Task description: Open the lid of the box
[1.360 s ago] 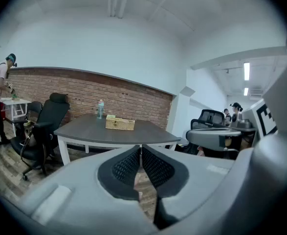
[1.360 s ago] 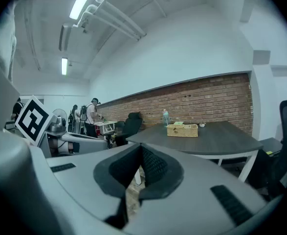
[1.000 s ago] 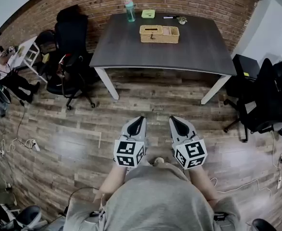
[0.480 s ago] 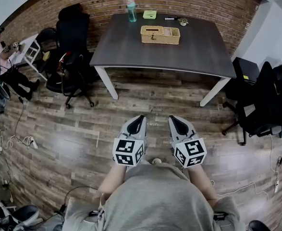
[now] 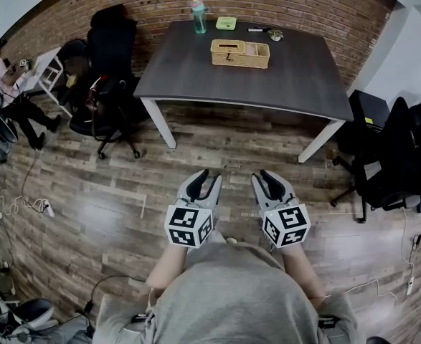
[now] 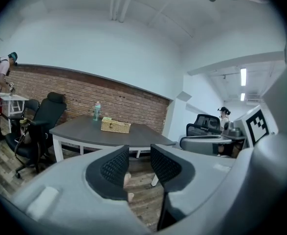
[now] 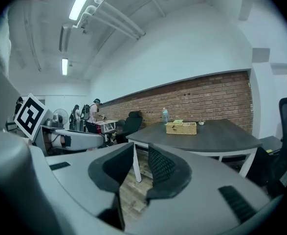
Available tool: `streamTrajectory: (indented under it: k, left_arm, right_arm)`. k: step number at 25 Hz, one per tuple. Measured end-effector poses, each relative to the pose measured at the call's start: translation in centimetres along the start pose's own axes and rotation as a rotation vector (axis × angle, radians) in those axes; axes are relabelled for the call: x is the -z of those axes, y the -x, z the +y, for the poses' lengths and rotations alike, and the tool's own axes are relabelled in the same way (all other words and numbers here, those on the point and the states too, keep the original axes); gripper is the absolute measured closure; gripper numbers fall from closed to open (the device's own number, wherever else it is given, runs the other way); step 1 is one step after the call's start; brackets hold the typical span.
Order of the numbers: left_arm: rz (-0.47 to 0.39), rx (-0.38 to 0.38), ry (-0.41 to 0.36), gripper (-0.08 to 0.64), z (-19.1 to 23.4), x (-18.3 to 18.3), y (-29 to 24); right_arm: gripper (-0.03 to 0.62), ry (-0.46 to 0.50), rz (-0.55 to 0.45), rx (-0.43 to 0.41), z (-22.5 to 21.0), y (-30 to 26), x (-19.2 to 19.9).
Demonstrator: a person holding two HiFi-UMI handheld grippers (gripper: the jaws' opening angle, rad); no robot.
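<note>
1. Left gripper: low centre of the head view, held close to the body. Its jaws have just been opening and stand apart with nothing between them, only wood floor behind the gap.
2. Right gripper: just beside the left one and level with it. Its jaws have also just been opening; the gap is narrower than the left's and equally empty.
3. Both point toward the top of the frame, at the table.
4. Box: wicker, at upper centre, on the far half of the table, well apart from both grippers with open floor and the table's near edge between.
5. Key relation: the box lies straight ahead, roughly on the line between the two grippers and slightly toward the right one. The left gripper view has it left of the jaw gap and the right gripper view has it right of the gap, which is consistent.
6. The box's long axis runs left-right across the frame, broadside to the approach.
7. Lid looks shut. Judgement: approach not yet started; either gripper can reach, with the right marginally nearer.
8. Bottle stands behind and left of the box, off the approach line.
</note>
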State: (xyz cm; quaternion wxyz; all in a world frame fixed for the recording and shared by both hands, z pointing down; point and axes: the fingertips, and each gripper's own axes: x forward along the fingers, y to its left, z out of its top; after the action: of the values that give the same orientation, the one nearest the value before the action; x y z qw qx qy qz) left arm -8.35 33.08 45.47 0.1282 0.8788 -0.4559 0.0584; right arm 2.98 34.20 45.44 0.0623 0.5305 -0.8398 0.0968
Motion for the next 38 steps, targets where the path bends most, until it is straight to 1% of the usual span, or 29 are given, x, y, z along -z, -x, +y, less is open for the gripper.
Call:
streamTrajectory:
  k: [4,7,8,10,14,17,22,30,38]
  left_arm:
    - [0.003,-0.003,0.001,0.391,-0.3,0.1,-0.4]
    - [0.011,-0.007,0.006,0.377,-0.3,0.5,-0.6]
    - [0.01,-0.01,0.007,0.374,-0.2,0.5,-0.7]
    - [0.007,-0.018,0.011,0.371,0.0,0.3,-1.0]
    - [0.01,-0.029,0.013,0.37,0.4,0.1,-1.9]
    - [0.005,-0.032,0.028,0.37,0.8,-0.2,-2.7]
    - [0.001,-0.038,0.033,0.37,2.2,-0.7,-5.2]
    - [0.007,-0.021,0.044,0.37,5.7,-1.7,-11.0]
    - [0.031,0.017,0.041,0.37,10.3,-4.7,-18.0]
  right_arm:
    - [0.441,-0.023,0.014,-0.032,-0.5,-0.2,0.5]
    - [0.353,-0.047,0.025,-0.076,-0.4,-0.4,0.9]
    - [0.335,-0.05,0.025,-0.084,-0.5,-0.5,0.9]
    - [0.319,-0.052,0.021,-0.087,-0.9,-0.7,0.7]
    - [0.314,-0.058,0.023,-0.073,-1.8,-1.4,0.8]
    - [0.314,-0.057,0.035,-0.066,-2.5,-2.0,1.0]
    - [0.314,-0.061,0.047,-0.054,-4.2,-4.4,0.8]
    - [0.314,-0.062,0.06,-0.031,-7.8,-10.1,0.0]
    - [0.314,-0.052,0.057,0.004,-11.5,-17.4,-3.4]
